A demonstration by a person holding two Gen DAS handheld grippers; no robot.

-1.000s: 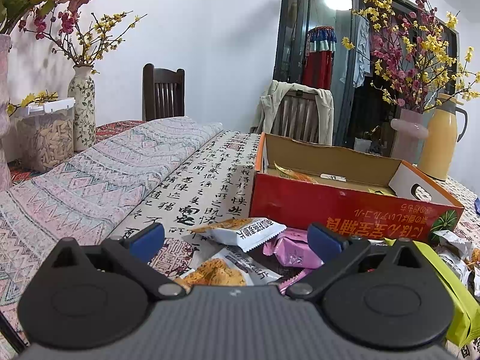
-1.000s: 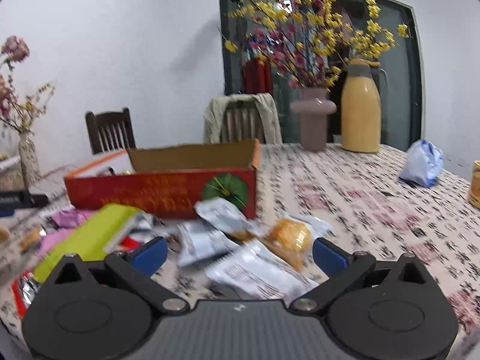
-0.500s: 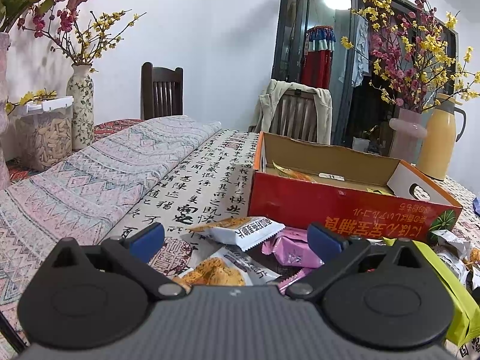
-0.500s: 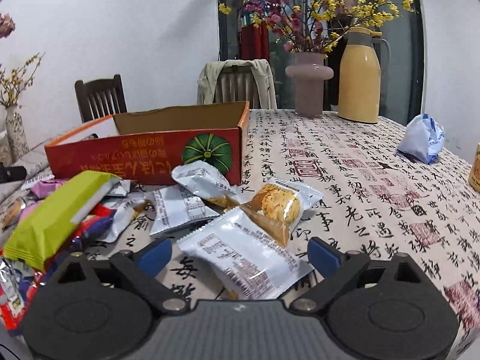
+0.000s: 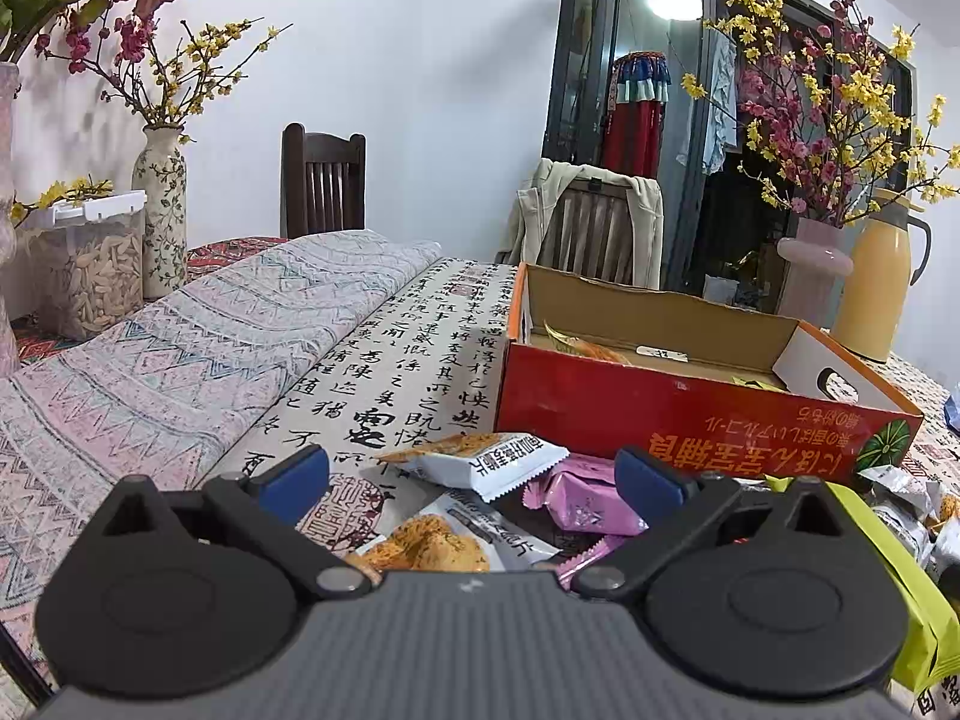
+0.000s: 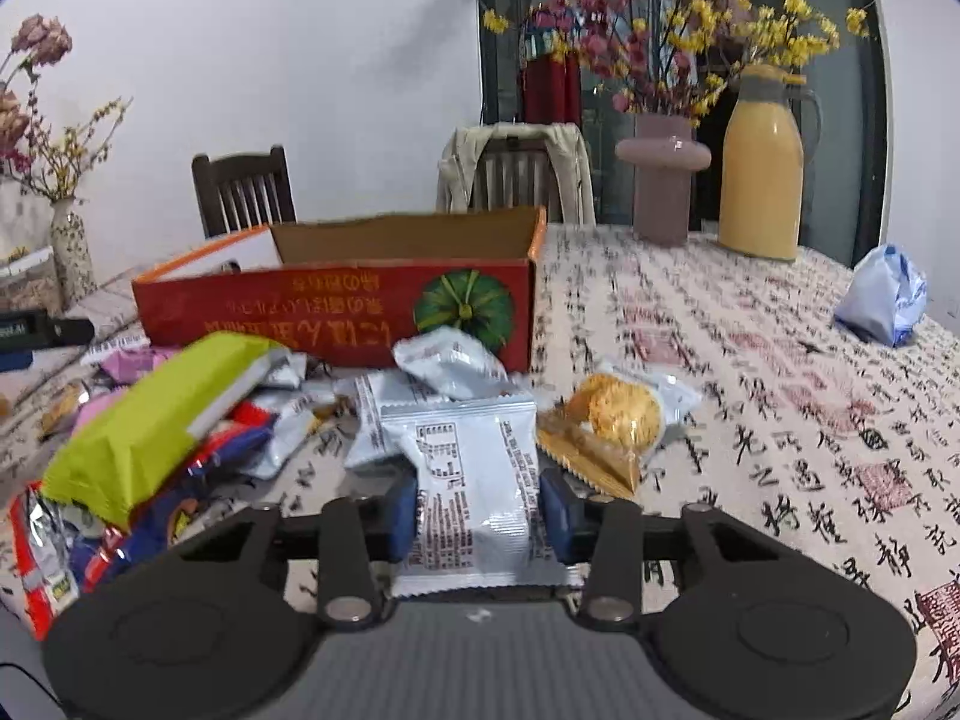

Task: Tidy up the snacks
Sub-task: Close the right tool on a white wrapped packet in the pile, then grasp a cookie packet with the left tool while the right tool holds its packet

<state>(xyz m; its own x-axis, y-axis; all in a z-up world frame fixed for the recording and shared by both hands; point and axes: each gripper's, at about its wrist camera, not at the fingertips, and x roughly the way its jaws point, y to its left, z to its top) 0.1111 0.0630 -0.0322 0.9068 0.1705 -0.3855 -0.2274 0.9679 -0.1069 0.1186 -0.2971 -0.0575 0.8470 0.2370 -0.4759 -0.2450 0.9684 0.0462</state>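
An open red cardboard box [image 5: 690,414] stands on the table, also in the right wrist view [image 6: 336,306], with a few packets inside. My right gripper [image 6: 480,510] is shut on a silver-white snack packet [image 6: 474,480], in front of a snack pile: a round yellow pastry packet [image 6: 618,414], a lime-green pack [image 6: 150,420], more silver packets [image 6: 450,360]. My left gripper [image 5: 474,474] is open and empty, above a white pastry packet [image 5: 480,462], pink packets [image 5: 582,498] and a clear pastry packet [image 5: 432,546].
A pink vase [image 6: 660,180] with flowers, a yellow thermos [image 6: 762,168] and a blue bag [image 6: 882,300] stand at the back right. A patterned runner [image 5: 180,354], a seed jar [image 5: 90,264], a vase [image 5: 159,210] and chairs [image 5: 324,180] lie left and behind.
My right gripper moved down to the pile and closed on the silver-white packet, which now stands between its fingers. My left gripper has barely moved.
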